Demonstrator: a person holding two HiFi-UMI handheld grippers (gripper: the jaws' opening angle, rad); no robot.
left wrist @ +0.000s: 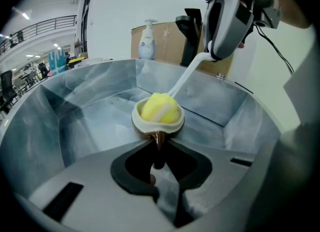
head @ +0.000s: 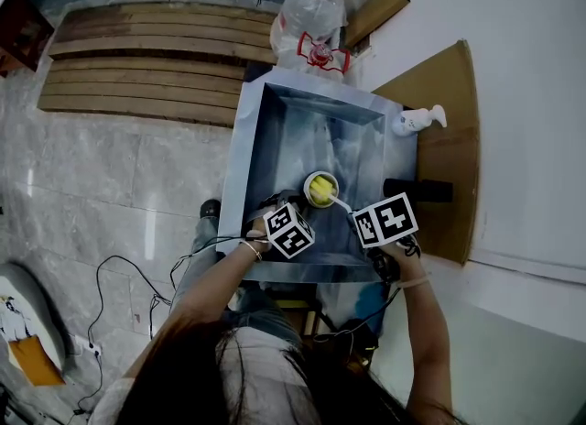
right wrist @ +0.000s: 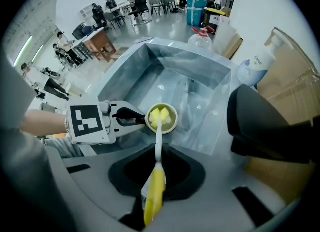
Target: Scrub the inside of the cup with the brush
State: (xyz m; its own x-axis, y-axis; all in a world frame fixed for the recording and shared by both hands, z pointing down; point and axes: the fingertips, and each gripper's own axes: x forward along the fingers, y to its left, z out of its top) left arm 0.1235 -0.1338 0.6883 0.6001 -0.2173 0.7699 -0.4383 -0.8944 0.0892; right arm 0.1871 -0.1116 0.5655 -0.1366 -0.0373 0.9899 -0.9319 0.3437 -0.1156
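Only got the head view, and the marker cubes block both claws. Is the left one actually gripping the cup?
Observer: Yes. The left gripper view shows the left claw shut on the cup by its brown handle.
Operator: Right claw on the brush?
Observer: The right gripper view shows the right claw clamping the brush by its yellow grip.
Operator: Head inside?
Observer: Yes, though seen from the side, the brush head pokes above the rim.

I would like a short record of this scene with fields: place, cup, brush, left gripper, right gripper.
place: metal sink
cup: in the sink, mouth up
brush: yellow head inside the cup
left gripper: shut on the cup's handle
right gripper: shut on the brush's yellow handle
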